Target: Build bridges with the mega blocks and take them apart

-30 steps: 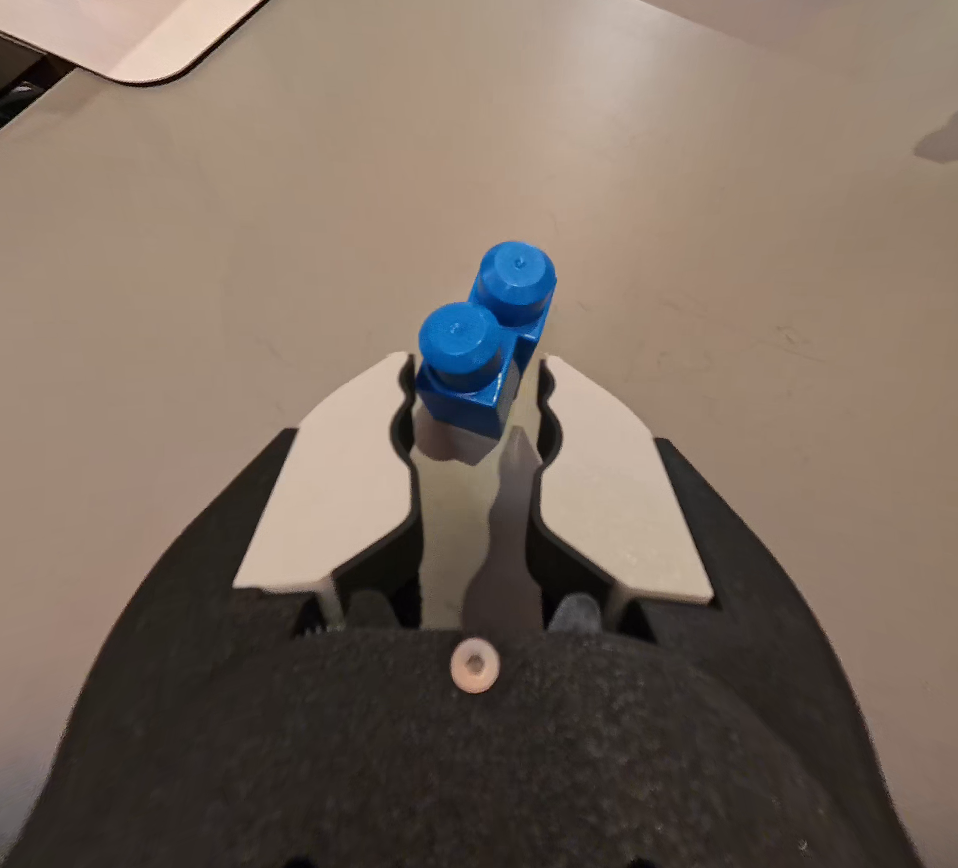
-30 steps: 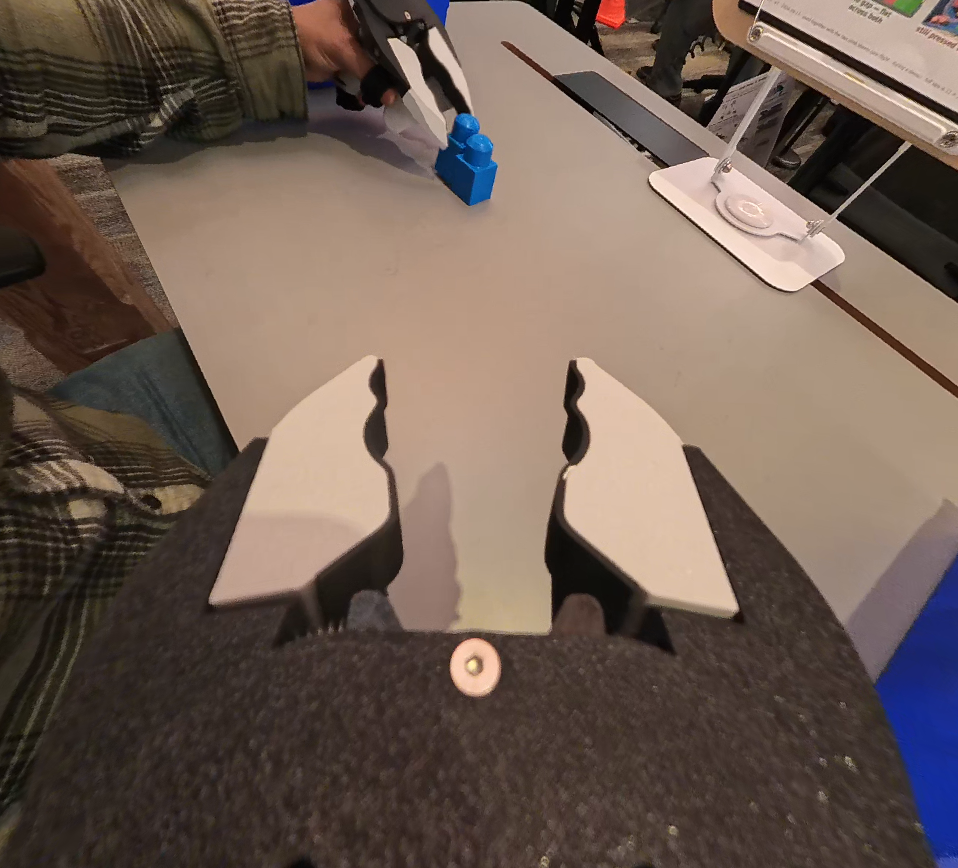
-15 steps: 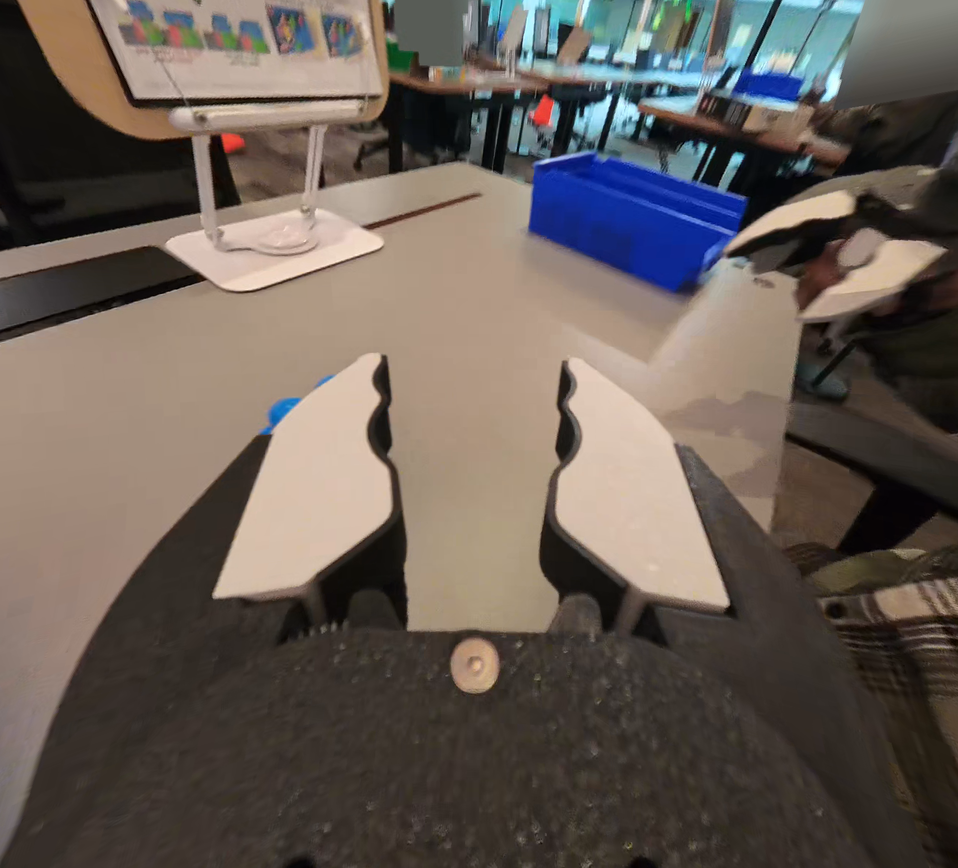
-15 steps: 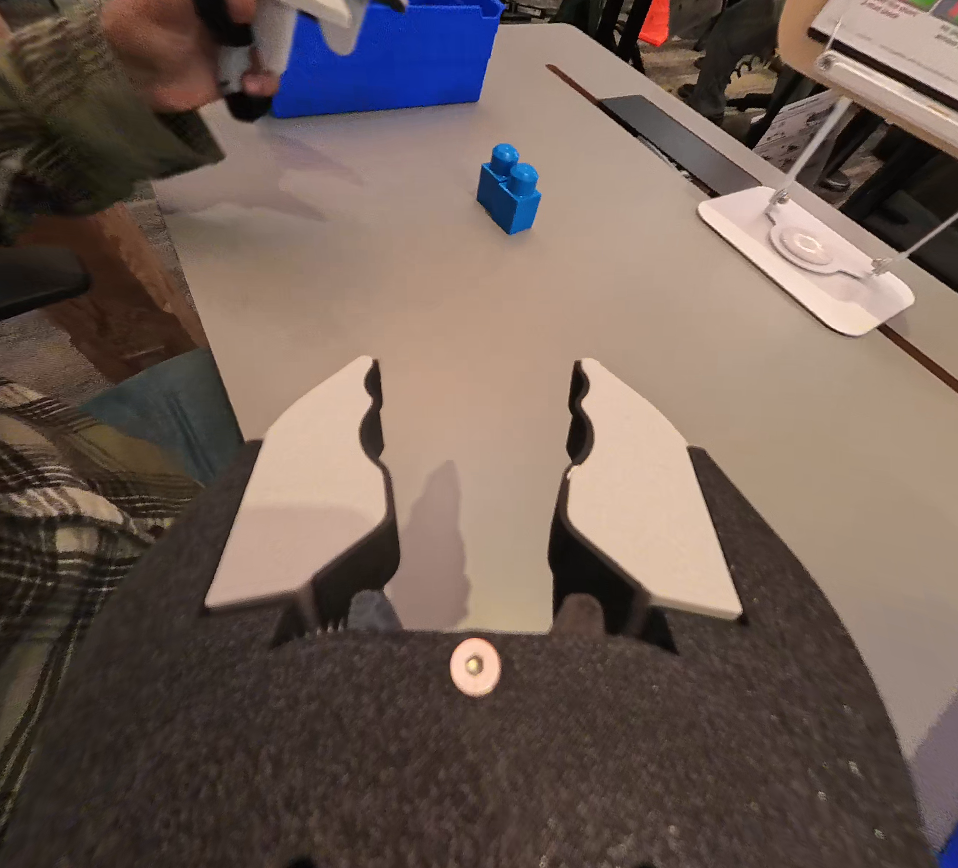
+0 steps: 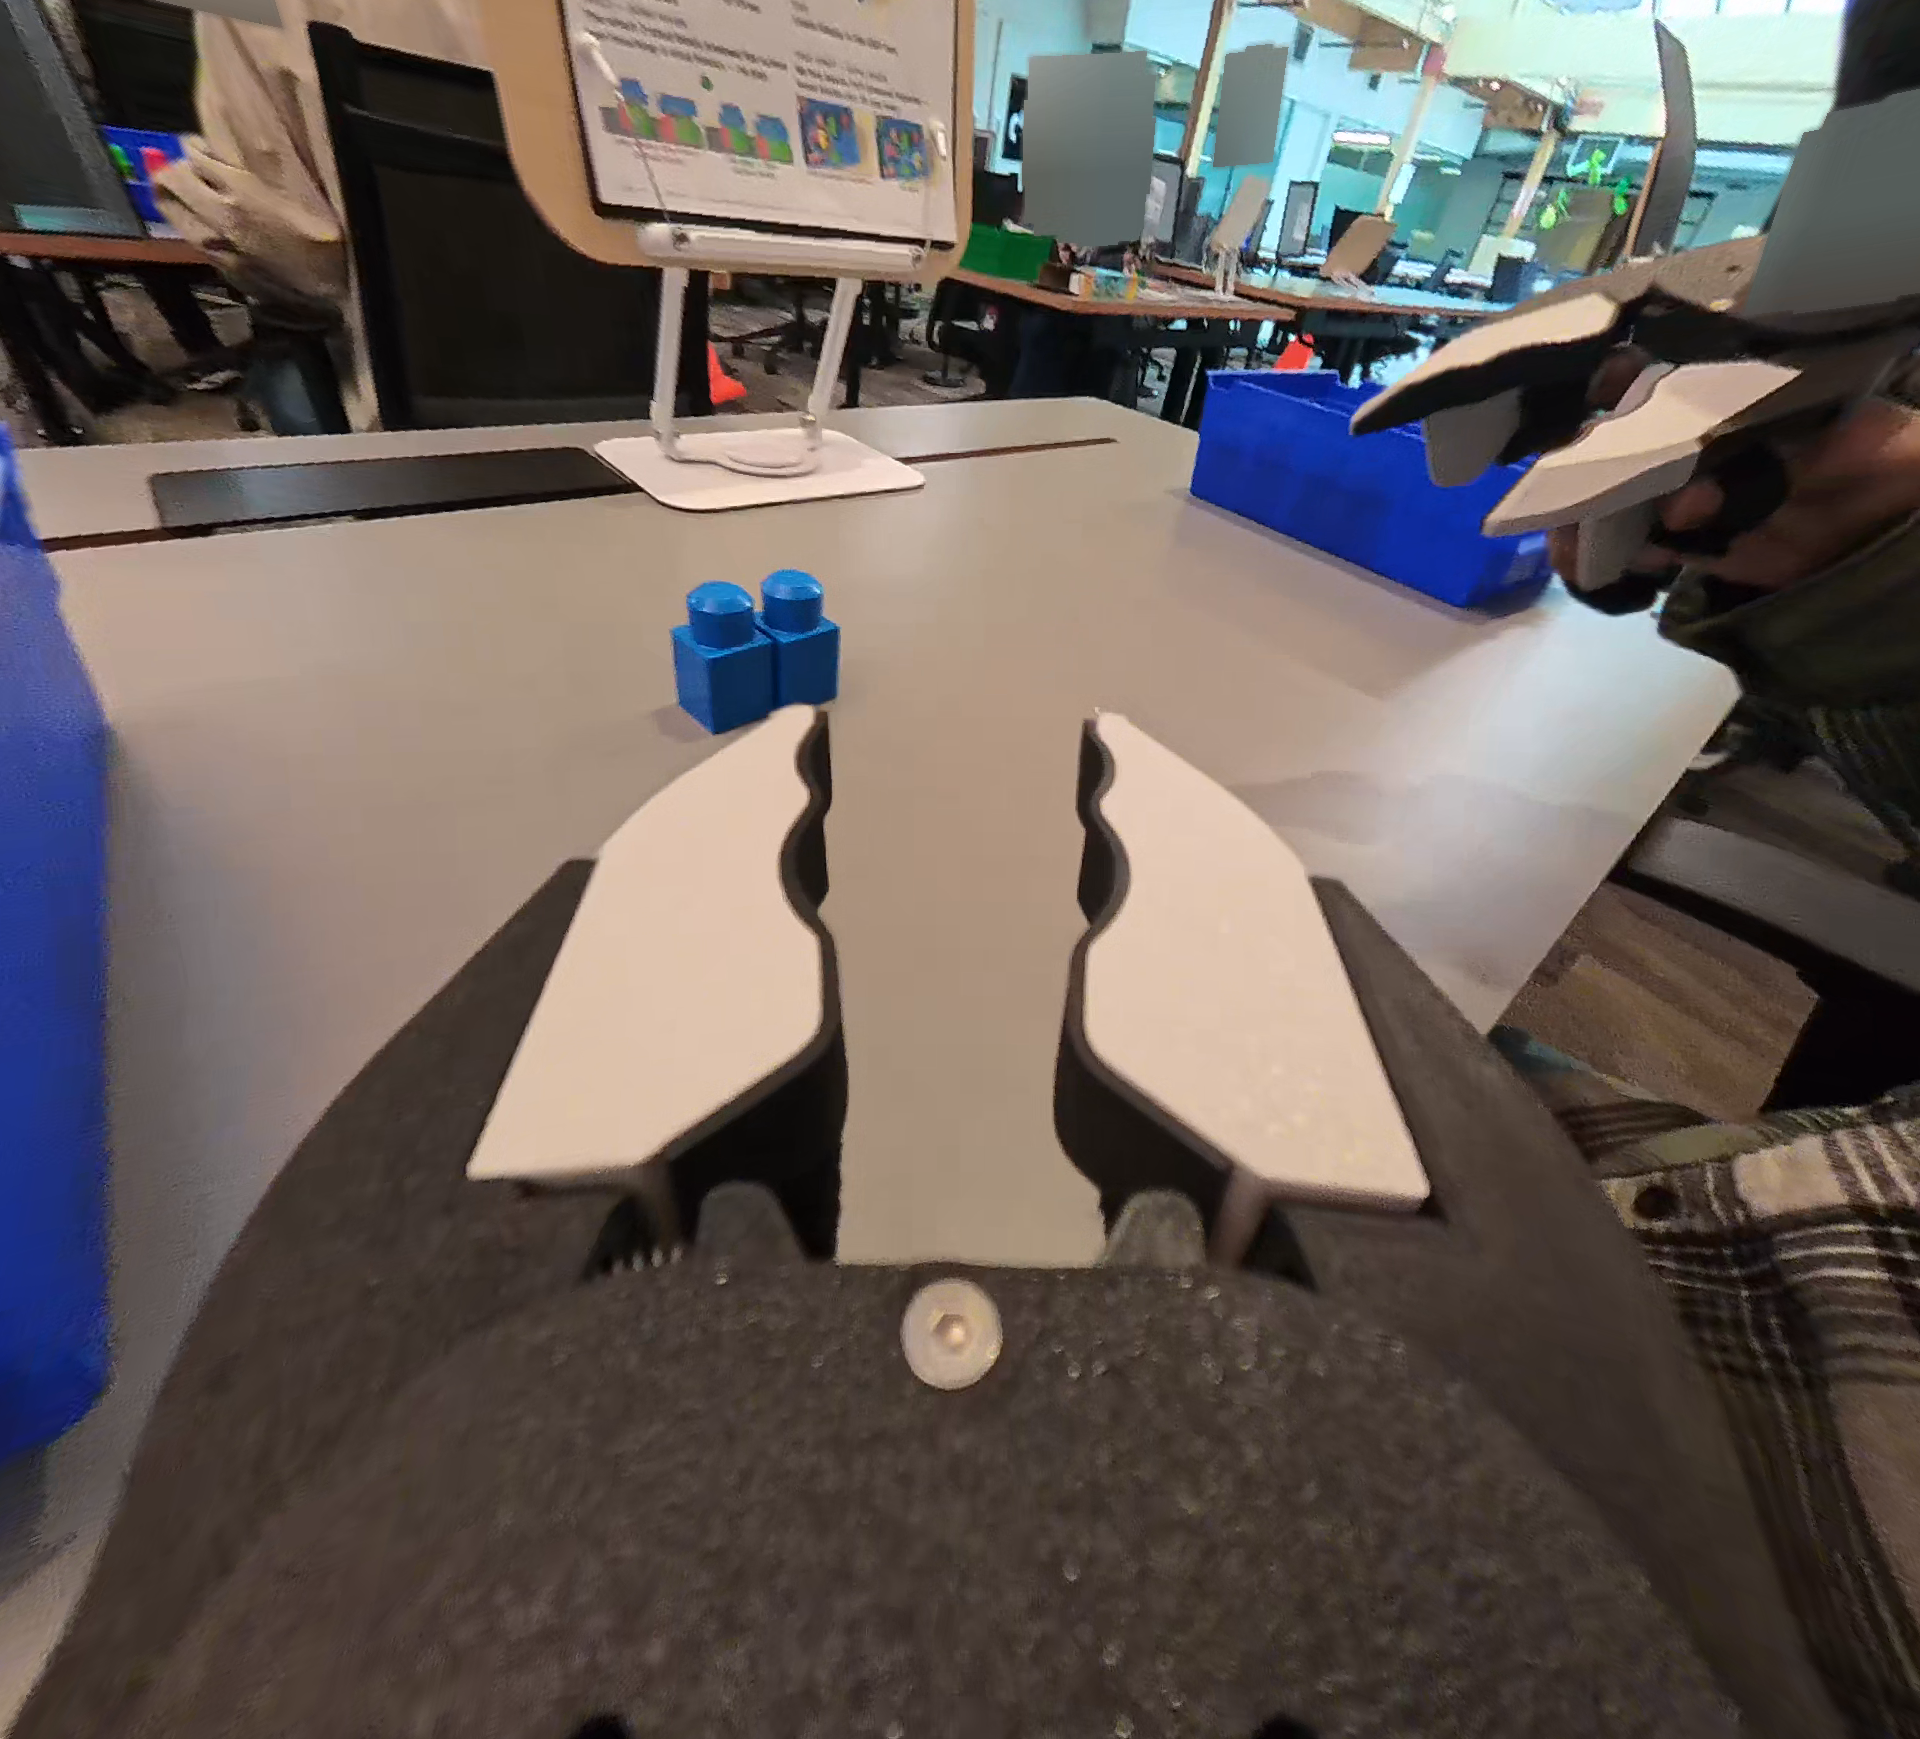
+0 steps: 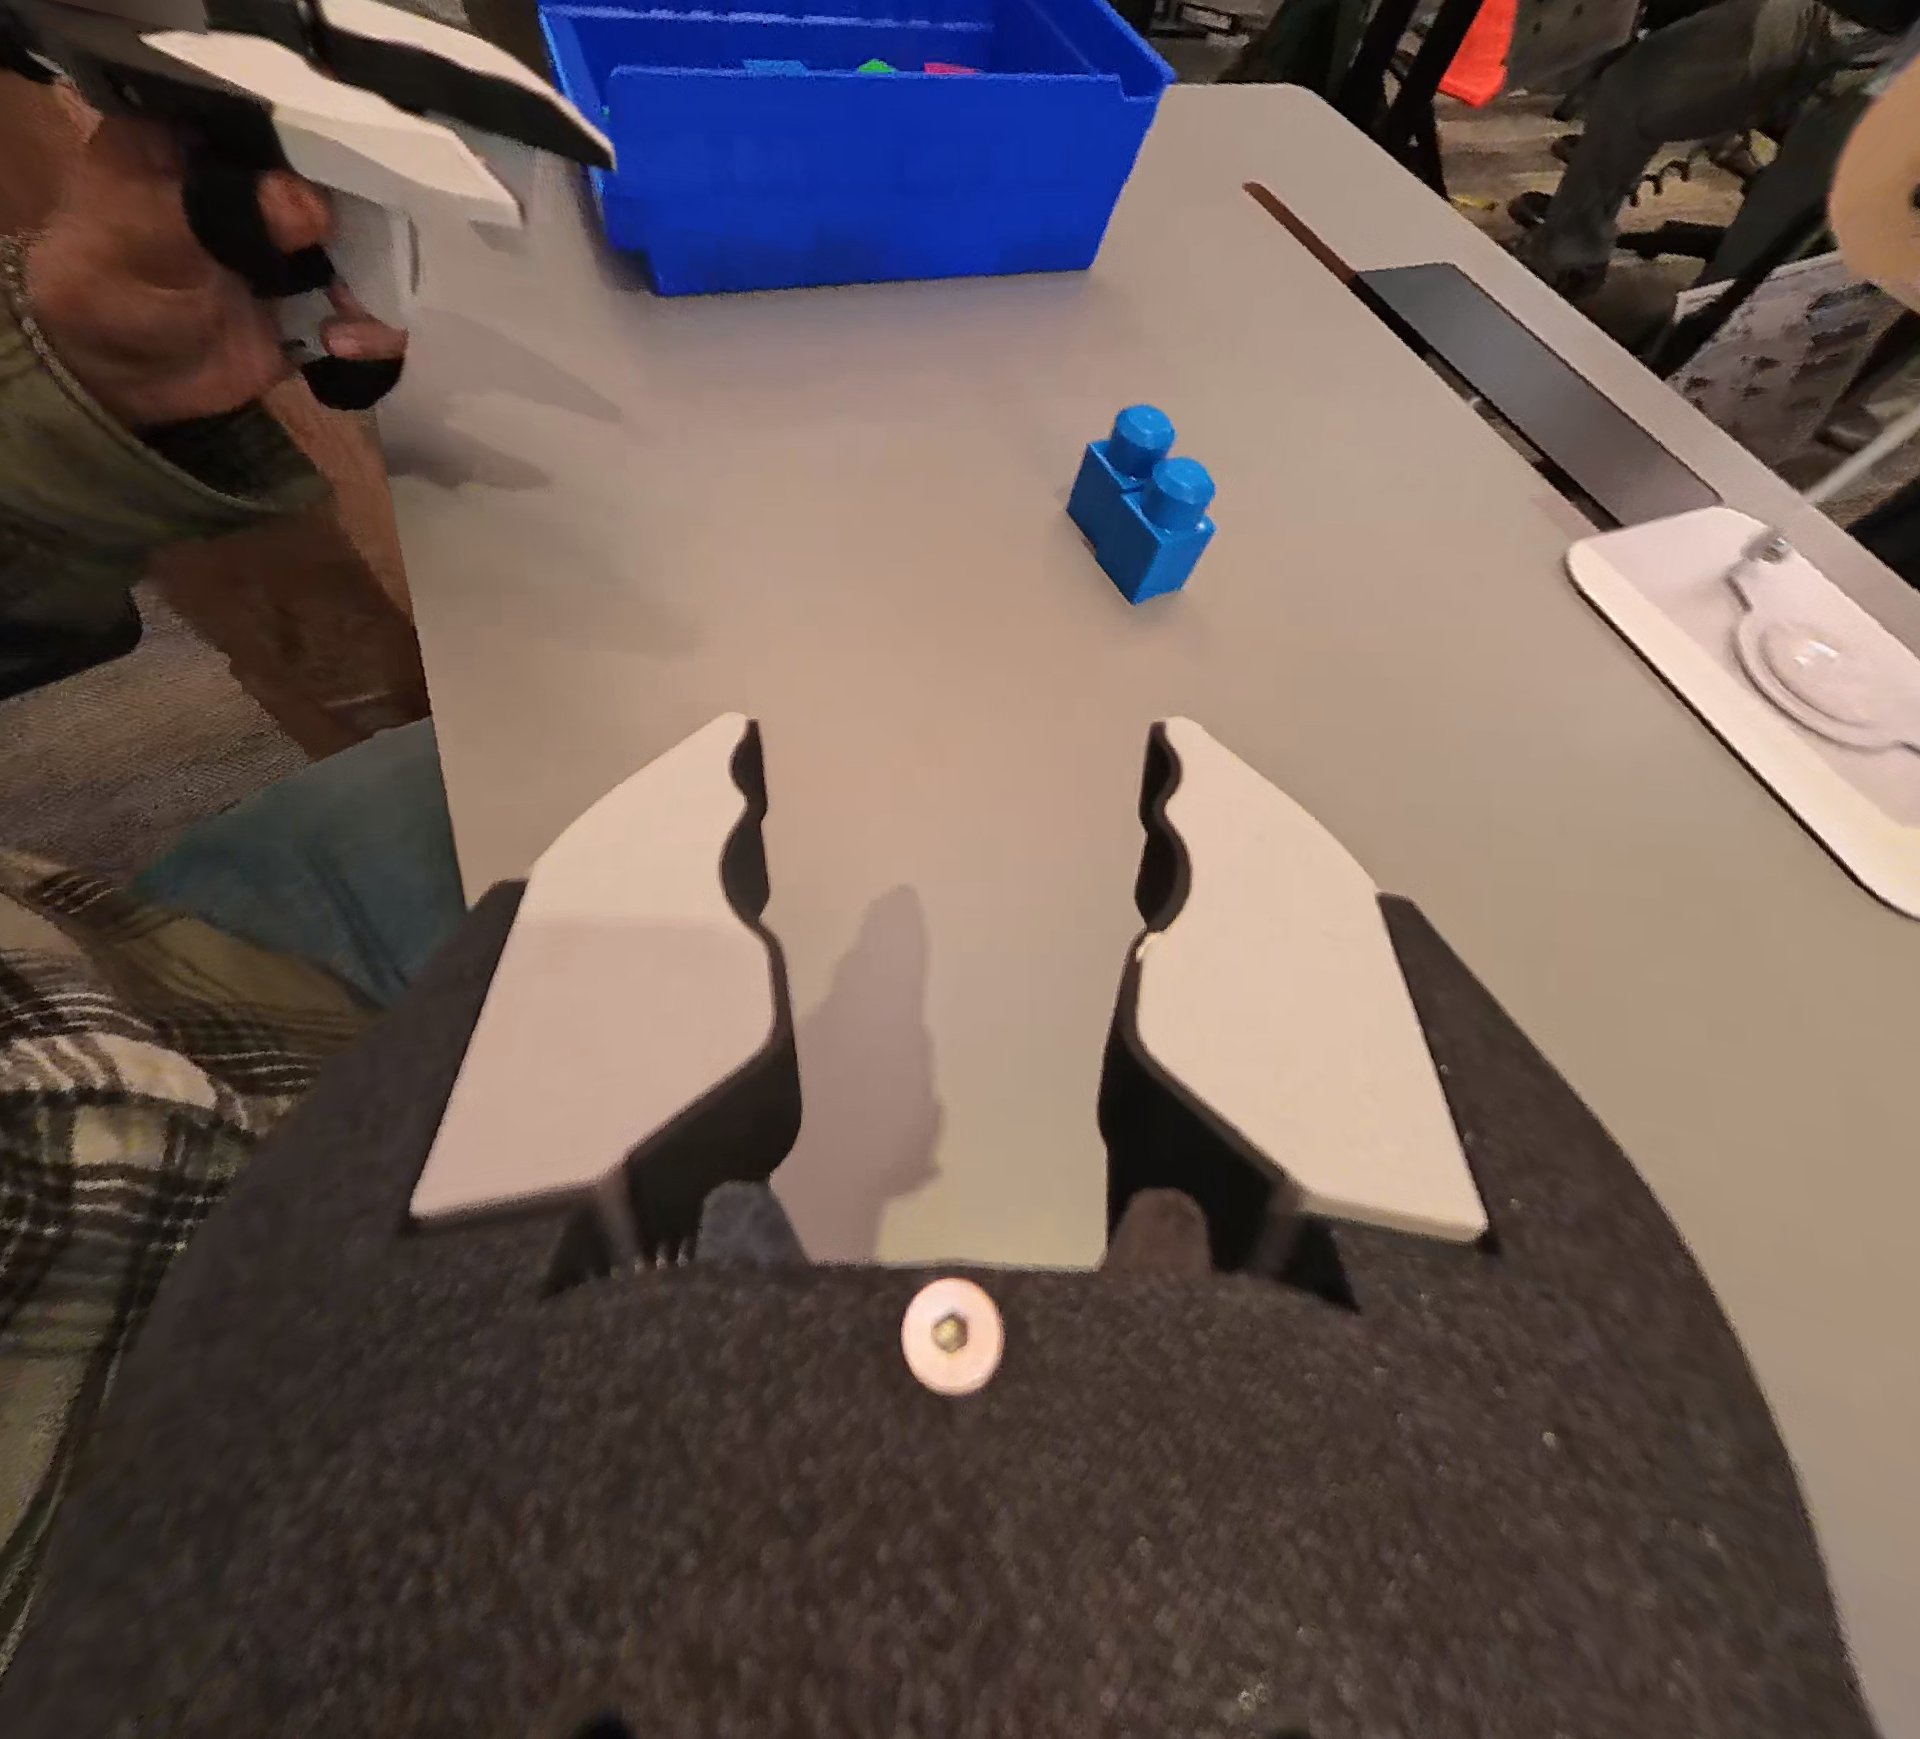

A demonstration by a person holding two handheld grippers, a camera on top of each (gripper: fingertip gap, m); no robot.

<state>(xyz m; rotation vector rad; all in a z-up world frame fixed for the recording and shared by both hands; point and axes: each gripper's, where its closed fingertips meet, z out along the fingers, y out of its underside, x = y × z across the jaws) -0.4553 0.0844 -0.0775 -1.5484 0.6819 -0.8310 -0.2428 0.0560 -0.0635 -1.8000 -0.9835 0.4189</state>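
Both the left claw (image 5: 951, 723) and right claw (image 6: 951, 733) gape empty; fetch the next piece from the blue bin (image 6: 862, 162) and seat it squarely beside the blue block (image 6: 1141, 505) on the desk (image 6: 831, 567).

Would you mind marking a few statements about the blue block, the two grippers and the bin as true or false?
1. The blue block stands on the table with its two studs up. True.
2. The left gripper is shut on the block. False: its jaws are apart and empty, and the block stands free ahead of its left finger.
3. The right gripper is open and holds nothing. True.
4. The blue bin is empty. False: bits of blue, green and pink show inside it.
5. A red block is stacked on the blue one. False: nothing sits on its studs.
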